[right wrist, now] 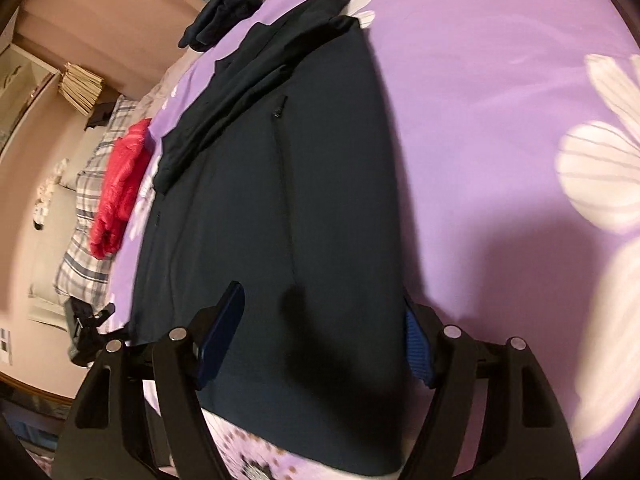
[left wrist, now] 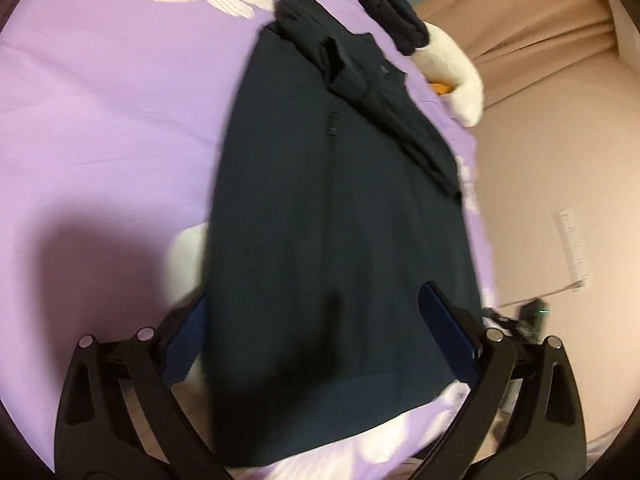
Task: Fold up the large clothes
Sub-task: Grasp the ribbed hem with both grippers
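A large dark navy jacket [left wrist: 328,208] lies flat along the purple flowered bedsheet [left wrist: 112,112], sides folded in, one sleeve lying across its upper part. It also shows in the right wrist view [right wrist: 280,208]. My left gripper [left wrist: 316,320] is open, its blue pads spread wide over the jacket's hem end. My right gripper [right wrist: 324,336] is open too, its pads either side of the same hem. Neither holds cloth. The other gripper shows at the edge of each view.
A second dark garment [left wrist: 392,16] lies bunched at the far end of the bed beside a white plush toy [left wrist: 452,76]. A red garment [right wrist: 120,184] and a plaid pillow [right wrist: 86,216] lie at the bed's side. Books [right wrist: 82,86] stand near the wall.
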Action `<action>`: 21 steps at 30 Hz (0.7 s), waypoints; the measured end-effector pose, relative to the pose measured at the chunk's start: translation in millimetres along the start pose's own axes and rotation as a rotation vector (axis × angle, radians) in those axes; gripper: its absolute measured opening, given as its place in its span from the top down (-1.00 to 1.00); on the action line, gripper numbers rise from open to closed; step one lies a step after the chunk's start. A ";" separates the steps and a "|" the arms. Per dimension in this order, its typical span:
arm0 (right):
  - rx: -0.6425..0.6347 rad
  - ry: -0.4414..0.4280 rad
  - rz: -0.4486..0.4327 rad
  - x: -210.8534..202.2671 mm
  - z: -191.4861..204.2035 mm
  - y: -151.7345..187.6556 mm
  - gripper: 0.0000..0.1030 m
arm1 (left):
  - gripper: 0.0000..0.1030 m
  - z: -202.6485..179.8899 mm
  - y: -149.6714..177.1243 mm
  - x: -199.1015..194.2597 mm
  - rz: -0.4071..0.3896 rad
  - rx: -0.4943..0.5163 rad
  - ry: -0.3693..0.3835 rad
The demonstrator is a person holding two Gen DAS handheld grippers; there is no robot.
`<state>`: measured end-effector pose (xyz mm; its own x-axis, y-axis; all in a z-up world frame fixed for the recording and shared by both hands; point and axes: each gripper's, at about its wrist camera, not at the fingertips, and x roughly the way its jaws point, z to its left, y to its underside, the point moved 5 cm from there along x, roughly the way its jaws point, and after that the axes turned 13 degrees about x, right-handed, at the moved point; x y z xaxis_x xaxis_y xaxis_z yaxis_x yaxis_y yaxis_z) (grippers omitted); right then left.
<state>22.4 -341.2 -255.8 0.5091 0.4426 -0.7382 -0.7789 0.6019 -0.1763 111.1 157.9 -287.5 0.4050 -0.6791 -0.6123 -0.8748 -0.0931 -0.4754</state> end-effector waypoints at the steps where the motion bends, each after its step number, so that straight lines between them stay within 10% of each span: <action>1: 0.004 -0.009 0.004 2.3 2.0 -2.3 -0.45 | -0.92 -0.2 -3.8 4.2 0.004 -0.011 0.018; 21: 0.034 -0.087 0.123 -16.2 -12.2 32.9 -0.45 | -0.91 -16.1 32.1 -0.2 0.063 0.011 0.136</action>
<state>-15.9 -336.7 -257.6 0.4412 0.5696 -0.6935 -0.8255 0.5607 -0.0646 78.7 143.3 -292.4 0.3095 -0.7755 -0.5502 -0.8941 -0.0403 -0.4461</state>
